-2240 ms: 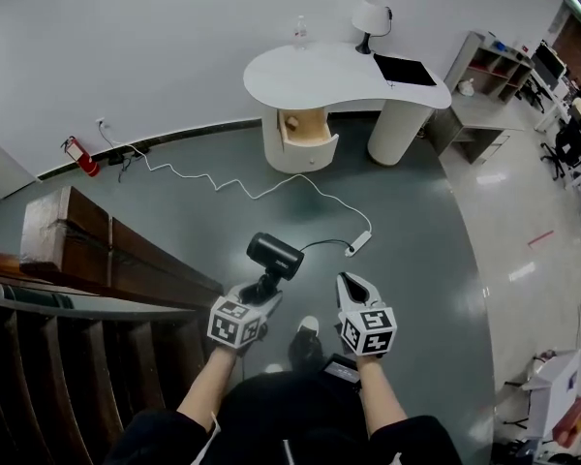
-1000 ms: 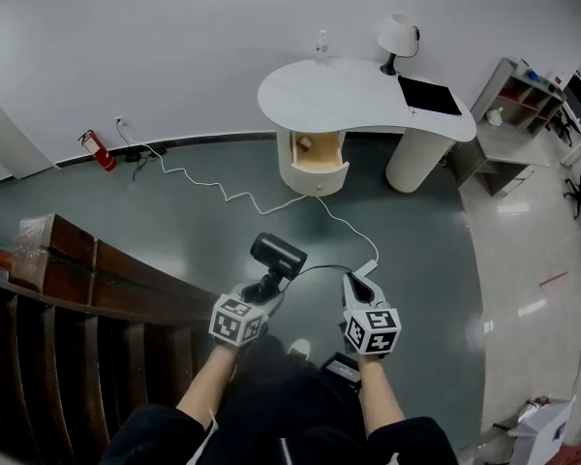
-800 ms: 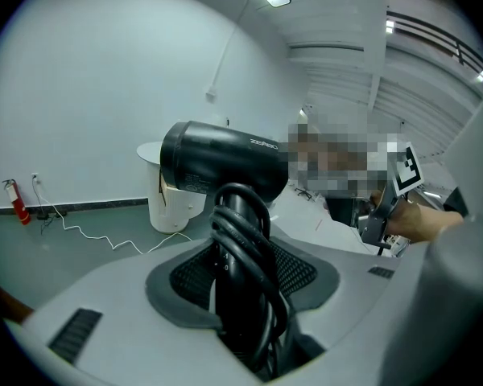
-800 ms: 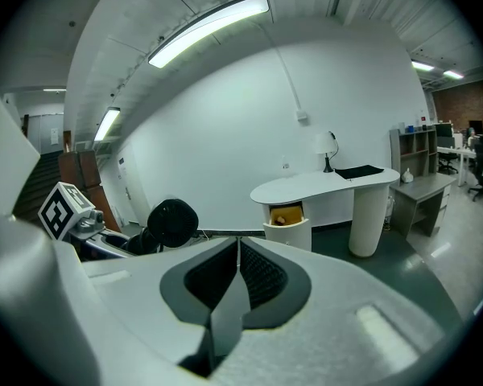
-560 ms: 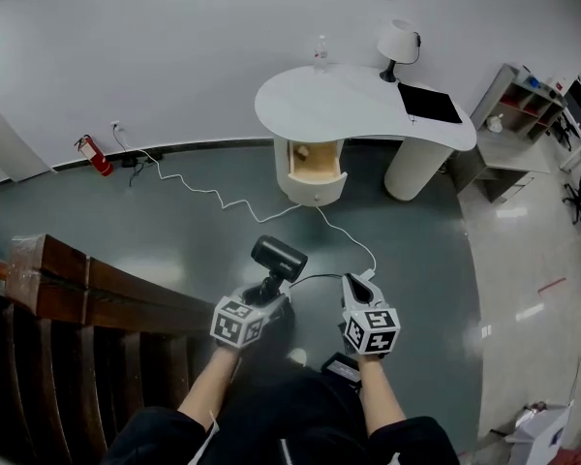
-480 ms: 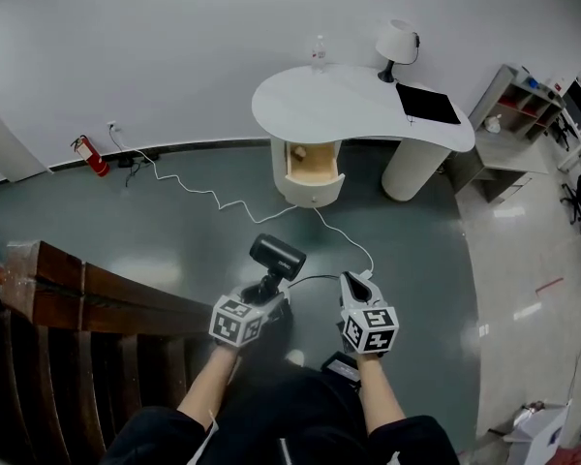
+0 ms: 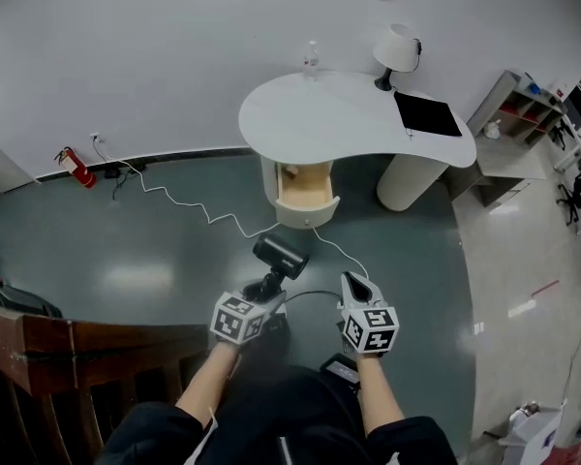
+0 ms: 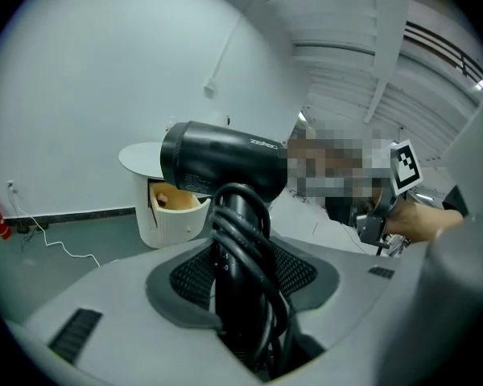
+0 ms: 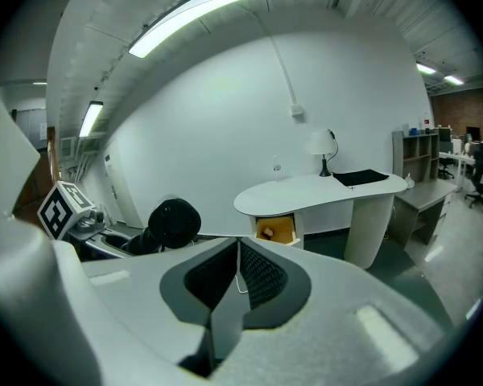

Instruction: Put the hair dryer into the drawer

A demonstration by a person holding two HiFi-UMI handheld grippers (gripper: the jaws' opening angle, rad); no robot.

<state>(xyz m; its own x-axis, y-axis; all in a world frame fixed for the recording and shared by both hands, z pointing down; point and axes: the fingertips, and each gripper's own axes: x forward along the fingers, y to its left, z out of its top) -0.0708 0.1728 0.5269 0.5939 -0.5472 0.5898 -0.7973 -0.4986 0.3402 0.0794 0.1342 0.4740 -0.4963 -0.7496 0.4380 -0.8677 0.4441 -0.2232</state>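
Now | left gripper (image 7: pixel 268 289) grasps hair dryer (image 7: pixel 280 256) handle upright, barrel crosswise | right gripper (image 7: pixel 354 282) clenched

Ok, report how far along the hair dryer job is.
Done: the hair dryer is up, the left gripper shut on its cord-wrapped handle, and the drawer under the white desk stands open. In hand: the carry, with floor between the person and the desk. Left: reach the drawer and set the dryer in. The right gripper is shut, empty.
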